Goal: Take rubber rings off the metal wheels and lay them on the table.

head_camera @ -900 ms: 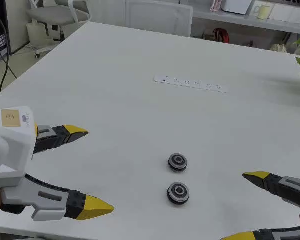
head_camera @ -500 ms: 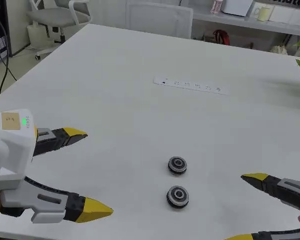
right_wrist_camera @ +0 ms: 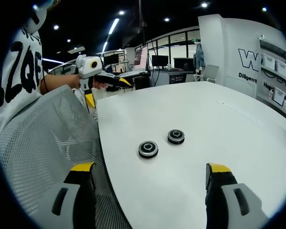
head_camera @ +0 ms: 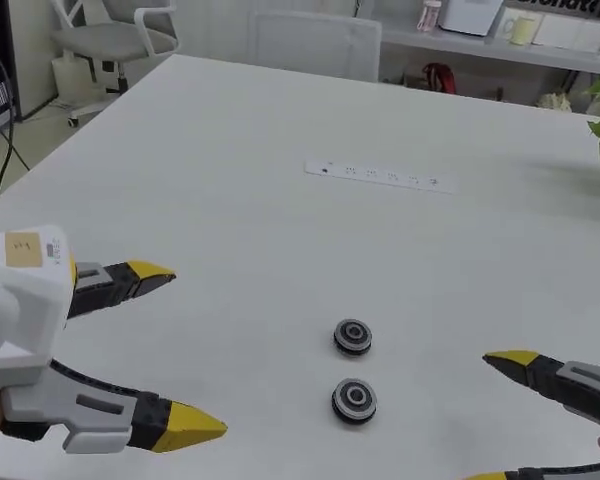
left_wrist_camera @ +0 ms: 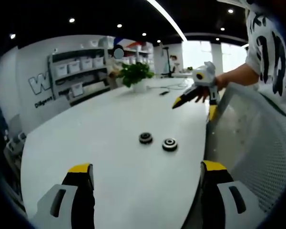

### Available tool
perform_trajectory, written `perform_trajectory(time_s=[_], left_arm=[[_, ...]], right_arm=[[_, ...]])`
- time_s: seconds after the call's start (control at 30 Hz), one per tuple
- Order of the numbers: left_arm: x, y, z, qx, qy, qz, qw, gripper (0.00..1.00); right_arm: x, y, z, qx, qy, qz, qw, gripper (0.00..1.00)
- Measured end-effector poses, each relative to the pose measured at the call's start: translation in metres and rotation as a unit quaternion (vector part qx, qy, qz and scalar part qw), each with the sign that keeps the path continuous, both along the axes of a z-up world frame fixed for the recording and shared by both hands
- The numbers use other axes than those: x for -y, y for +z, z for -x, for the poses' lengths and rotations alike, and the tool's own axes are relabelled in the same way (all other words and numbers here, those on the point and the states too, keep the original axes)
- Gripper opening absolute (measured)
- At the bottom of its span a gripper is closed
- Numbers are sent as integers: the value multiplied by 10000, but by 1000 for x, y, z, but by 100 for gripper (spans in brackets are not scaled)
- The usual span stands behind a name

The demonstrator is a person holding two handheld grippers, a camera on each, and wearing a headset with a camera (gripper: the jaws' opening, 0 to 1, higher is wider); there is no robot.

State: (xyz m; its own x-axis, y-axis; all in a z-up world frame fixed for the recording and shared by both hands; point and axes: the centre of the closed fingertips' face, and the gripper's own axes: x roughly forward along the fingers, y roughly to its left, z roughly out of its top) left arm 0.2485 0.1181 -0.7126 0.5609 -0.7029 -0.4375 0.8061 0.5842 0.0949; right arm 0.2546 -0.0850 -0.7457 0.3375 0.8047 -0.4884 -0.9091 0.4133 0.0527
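Two metal wheels (head_camera: 353, 337) (head_camera: 354, 399), one power strip (head_camera: 378, 175), two chairs (head_camera: 110, 40) (head_camera: 315, 45).

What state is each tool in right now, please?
Left tool: open, holding nothing.
Right tool: open, holding nothing.

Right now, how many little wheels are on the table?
2. The far wheel sits on the table; the near wheel lies close beside it, nearer the camera. None seem hidden.
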Motion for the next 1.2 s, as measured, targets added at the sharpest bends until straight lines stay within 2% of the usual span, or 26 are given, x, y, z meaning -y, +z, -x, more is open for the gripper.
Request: perform_trajectory(time_s=[0.2,0.3,0.87,1.2], left_arm=[[2,-1,-1,-16,-19,11,10000,94],[4,1,-1,-28,-23,98,9999,94],[3,0,-1,-6,-26,59,10000,94],[3,-1,-2,-46,-38,61,10000,94]], right_arm=[[0,0,2,-6,-13,9,10000,92],[0,1,3,5,-23,17,10000,92],[3,2,2,35,-44,11,10000,92],[3,1,0,37,-37,15,10000,91]])
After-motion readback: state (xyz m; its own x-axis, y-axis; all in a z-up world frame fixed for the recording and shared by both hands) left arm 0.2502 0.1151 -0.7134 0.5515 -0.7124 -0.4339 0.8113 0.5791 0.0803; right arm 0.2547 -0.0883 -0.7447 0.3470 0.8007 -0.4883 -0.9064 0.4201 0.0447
